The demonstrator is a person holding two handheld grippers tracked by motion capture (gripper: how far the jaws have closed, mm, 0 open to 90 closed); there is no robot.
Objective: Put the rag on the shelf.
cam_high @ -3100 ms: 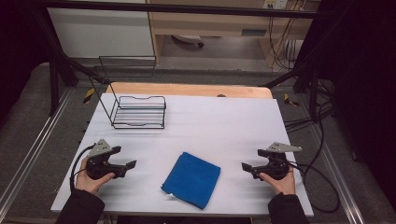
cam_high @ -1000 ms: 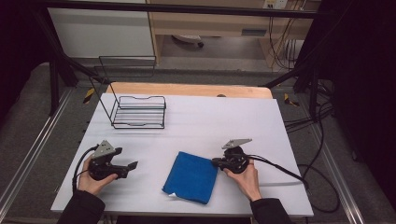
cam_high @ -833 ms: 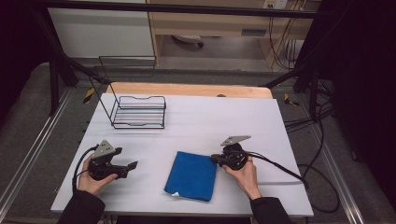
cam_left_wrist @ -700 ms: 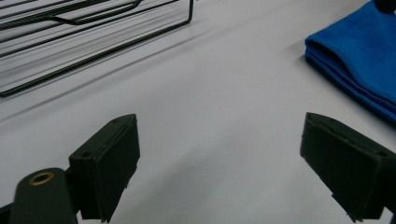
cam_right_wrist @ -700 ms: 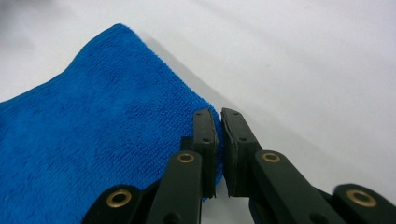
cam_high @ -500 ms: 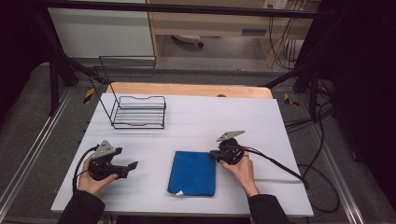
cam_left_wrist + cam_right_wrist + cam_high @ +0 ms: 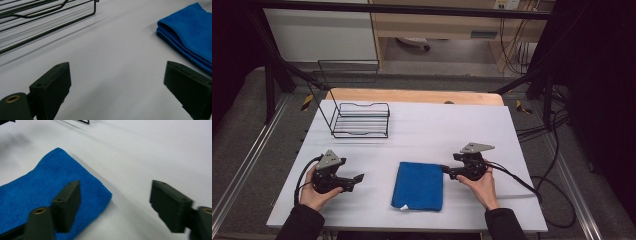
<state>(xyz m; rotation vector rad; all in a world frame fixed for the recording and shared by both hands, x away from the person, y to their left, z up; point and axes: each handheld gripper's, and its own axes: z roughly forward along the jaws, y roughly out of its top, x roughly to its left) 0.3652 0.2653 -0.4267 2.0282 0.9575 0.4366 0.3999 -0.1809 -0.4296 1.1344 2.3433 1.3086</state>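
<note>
1. A white-covered table [image 7: 422, 125] is seen from above, with a strip of bare wood along its far edge.
2. A folded blue cloth [image 7: 419, 185] lies flat on the table near its front edge, roughly midway between the two hands. A small white tag shows at its near left corner.
3. An empty black wire rack [image 7: 361, 119] stands on the far left part of the table, well apart from the cloth.
4. The left hand-held gripper [image 7: 357, 179] is held low over the table at the front left, gripped by the left hand [image 7: 314, 194]. Its tip points to the right, toward the cloth, but is apart from it.
5. In the left gripper view the jaws are spread wide with only bare table between them; nothing is grasped. The cloth's folded edge [image 7: 186, 37] is seen ahead at the upper right, and the wire rack [image 7: 47, 17] at the upper left.
6. The right hand-held gripper [image 7: 445, 170] is held by the right hand [image 7: 482, 186] at the right edge of the cloth, its tip pointing left and just reaching that edge.
7. In the right gripper view the jaws are spread wide and released. One jaw stands over the corner of the cloth [image 7: 50, 195], the other over bare table beside it, so the cloth's edge lies between them. Whether a jaw touches the cloth cannot be told.
8. A black cable [image 7: 532, 187] trails from the right hand-held gripper across the table and off its right side.
</note>
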